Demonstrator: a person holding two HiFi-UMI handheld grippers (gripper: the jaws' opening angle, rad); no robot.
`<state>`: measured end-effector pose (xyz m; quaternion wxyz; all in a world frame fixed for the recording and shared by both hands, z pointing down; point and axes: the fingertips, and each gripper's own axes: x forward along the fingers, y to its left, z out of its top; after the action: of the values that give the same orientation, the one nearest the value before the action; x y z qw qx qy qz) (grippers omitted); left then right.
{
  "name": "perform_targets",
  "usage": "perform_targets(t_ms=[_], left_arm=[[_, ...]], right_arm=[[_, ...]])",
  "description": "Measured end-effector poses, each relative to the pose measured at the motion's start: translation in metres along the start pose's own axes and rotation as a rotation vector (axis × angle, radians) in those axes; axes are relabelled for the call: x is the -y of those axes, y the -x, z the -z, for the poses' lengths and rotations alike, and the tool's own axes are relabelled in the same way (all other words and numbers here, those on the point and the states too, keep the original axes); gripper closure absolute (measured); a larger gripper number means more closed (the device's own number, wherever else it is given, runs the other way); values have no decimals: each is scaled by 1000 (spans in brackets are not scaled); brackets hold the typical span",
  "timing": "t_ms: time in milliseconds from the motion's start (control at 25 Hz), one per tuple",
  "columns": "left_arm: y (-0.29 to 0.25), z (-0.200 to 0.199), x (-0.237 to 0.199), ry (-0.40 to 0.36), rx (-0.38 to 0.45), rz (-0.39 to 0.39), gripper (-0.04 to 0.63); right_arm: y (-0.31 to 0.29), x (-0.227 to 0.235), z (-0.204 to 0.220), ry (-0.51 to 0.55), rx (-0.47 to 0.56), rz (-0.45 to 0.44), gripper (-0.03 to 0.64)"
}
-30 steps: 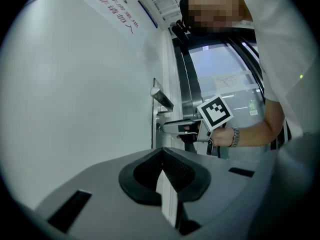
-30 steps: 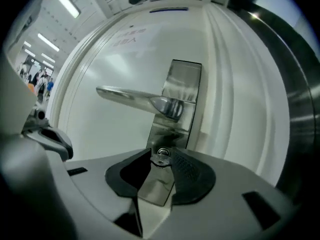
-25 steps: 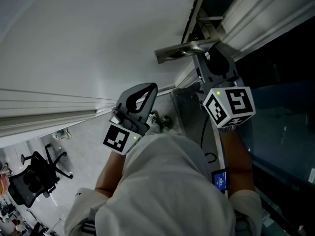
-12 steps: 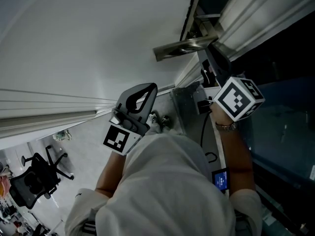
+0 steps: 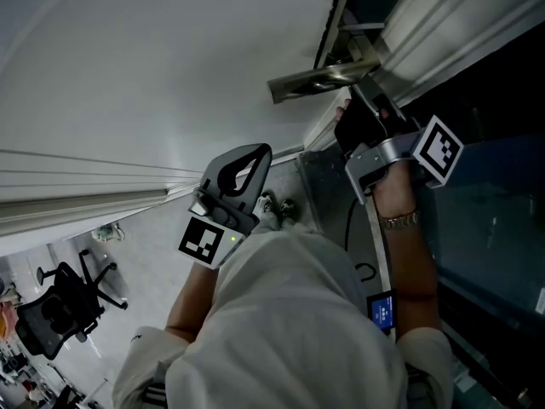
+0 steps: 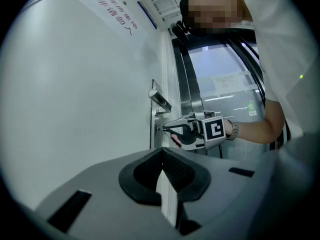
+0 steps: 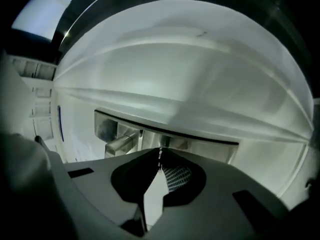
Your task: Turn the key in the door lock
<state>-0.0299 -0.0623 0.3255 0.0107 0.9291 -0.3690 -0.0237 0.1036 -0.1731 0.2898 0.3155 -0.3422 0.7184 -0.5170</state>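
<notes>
I hold two tools. My right tool (image 6: 162,129) is level at the right edge of the single white door (image 5: 170,75), its tip against the metal lock plate (image 6: 154,118). Its jaws have just been closing, and they are now pinched together on the one key (image 7: 160,152). The key shows only as a thin bright sliver between the tips. It sits in the lock just below the one lever handle (image 5: 319,81), which juts out from the same plate. Seen from the head view, the marker cube (image 5: 438,147) on this tool lies to the right of my wrist. One wristwatch (image 5: 398,221) is on that wrist.

My left tool (image 5: 264,150) is well apart from the lock, nearer to me and to the left. It is close to the plain face of the door without touching it. Its jaws are together with nothing between them, and it points level along the door towards the right tool. Its own marker cube (image 5: 204,239) sits near my sleeve.

Red characters (image 6: 116,15) are printed high on the door. Glass panels (image 6: 225,79) stand to the right of the door's edge. One black office chair (image 5: 60,301) stands on the floor, far off at the lower left.
</notes>
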Motion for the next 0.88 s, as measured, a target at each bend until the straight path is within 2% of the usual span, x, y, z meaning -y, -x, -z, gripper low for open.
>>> perform_targets(t_ms=[40, 80, 120, 160, 280, 480, 640, 680, 760, 800, 880], left_arm=[[0, 0, 0, -1, 0, 0, 588], [-1, 0, 0, -1, -1, 0, 588], [-1, 0, 1, -1, -2, 0, 588], [-1, 0, 1, -1, -3, 0, 588], [-1, 0, 1, 0, -5, -3, 588], [-2, 1, 0, -2, -3, -3, 588], [-3, 1, 1, -2, -7, -3, 588], [-2, 1, 1, -2, -7, -5, 588], [-2, 1, 0, -2, -5, -9, 588], [-2, 0, 0, -3, -3, -10, 588], [-1, 0, 0, -3, -4, -12, 588]], right_arm=[[-1, -1, 0, -18, -3, -21, 598], [-2, -3, 0, 10, -9, -34, 598], [-3, -6, 1, 95, -18, -30, 598], [-3, -10, 2, 227, -31, -10, 580], [-1, -15, 9, 715, -96, 101, 468], [-1, -18, 27, 1445, -205, 243, 451], [-2, -16, 36, 2008, -259, 399, 451], [-2, -15, 37, 2099, -250, 432, 451], [-3, -14, 37, 2212, -230, 483, 453], [-3, -14, 37, 2245, -222, 504, 454], [-2, -14, 35, 2271, -207, 532, 519]])
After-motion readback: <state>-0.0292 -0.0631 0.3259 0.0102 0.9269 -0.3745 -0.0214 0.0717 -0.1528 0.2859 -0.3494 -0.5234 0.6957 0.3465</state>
